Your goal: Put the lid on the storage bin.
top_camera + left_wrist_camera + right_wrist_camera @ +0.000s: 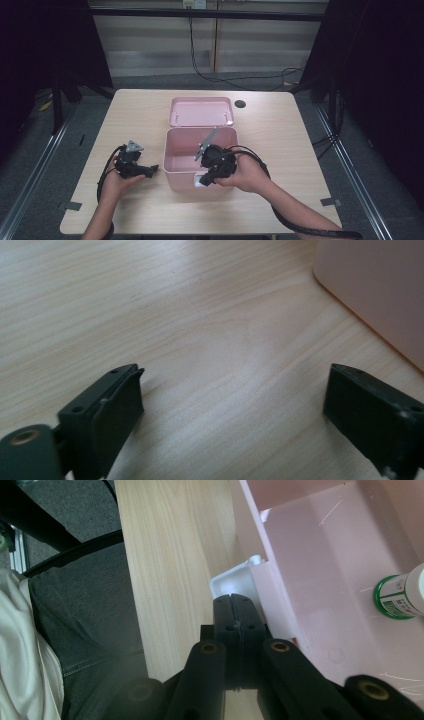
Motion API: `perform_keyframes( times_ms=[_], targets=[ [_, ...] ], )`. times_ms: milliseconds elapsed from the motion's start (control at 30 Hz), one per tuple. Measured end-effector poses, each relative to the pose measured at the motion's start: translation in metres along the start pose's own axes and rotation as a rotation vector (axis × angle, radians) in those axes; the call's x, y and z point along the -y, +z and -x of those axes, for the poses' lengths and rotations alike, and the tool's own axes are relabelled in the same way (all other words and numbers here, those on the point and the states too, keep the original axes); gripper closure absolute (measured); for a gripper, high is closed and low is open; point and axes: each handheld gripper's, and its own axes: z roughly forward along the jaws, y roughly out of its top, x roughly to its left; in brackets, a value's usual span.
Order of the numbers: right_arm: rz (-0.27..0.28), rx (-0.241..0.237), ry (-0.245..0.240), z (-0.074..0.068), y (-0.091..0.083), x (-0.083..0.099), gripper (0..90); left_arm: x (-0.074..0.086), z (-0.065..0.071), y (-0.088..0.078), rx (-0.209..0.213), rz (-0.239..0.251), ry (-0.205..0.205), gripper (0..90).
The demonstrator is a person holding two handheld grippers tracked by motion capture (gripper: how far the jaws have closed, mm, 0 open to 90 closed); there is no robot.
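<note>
Resting on the table [280, 135], the pink box [175, 172] sits at centre with its mouth up, long axis running left to right; its lid [200, 111] lies flat just behind it on the far side. Right gripper [207, 179] is at the box's near wall, jaws closed together with nothing between them, tips right at the white latch [234, 582] on that wall. Inside the box, a green-capped white bottle [402, 596] lies by one wall. Left gripper [150, 170] rests left of the box, jaws wide apart and empty, pointing right toward the box.
</note>
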Motion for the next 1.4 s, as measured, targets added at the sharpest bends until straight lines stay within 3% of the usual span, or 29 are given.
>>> perform_keyframes(
  times_ms=[100, 300, 600, 900, 1033, 1400],
  targets=[
    [0.007, -0.003, -0.002, 0.001, 0.000, 0.001, 90.0, -0.003, -0.005, -0.003, 0.026, -0.012, -0.056, 15.7],
    [0.005, 0.002, -0.007, 0.000, 0.000, 0.000, 90.0, -0.016, -0.013, -0.008, 0.026, -0.067, -0.107, 16.4],
    [0.004, 0.002, -0.010, 0.000, 0.000, 0.001, 90.0, -0.056, -0.020, -0.021, 0.042, -0.146, -0.223, 22.3],
    [0.004, 0.004, -0.011, -0.001, 0.000, 0.001, 90.0, -0.082, -0.027, -0.027, 0.016, -0.193, -0.250, 25.0],
    [0.004, 0.007, -0.009, -0.001, 0.000, 0.001, 90.0, -0.091, -0.028, -0.028, 0.046, -0.201, -0.280, 26.8],
    [0.004, 0.007, -0.014, -0.001, 0.001, 0.001, 90.0, -0.121, -0.024, -0.031, 0.054, -0.231, -0.286, 29.2]
  ],
)
